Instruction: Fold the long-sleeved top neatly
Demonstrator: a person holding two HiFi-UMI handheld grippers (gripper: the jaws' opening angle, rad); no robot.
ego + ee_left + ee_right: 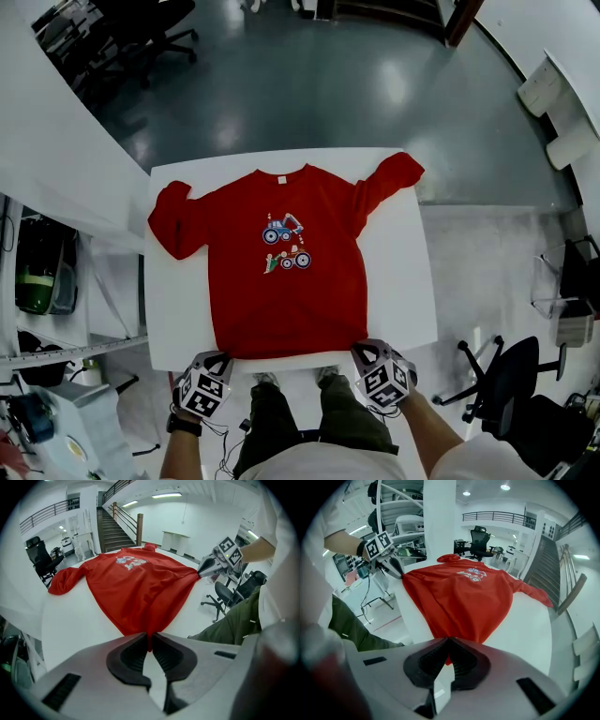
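My left gripper [150,639] is clamped on the near-left hem corner of the top [244,300]. The top lies face up on the table [398,281], collar far from me, with a sleeve splayed to each side. My right gripper [447,641] pinches the near-right hem corner the same way. I judge this the start of a fold or a smoothing pull. Next, both corners should rise together, evenly, keeping the hem taut.
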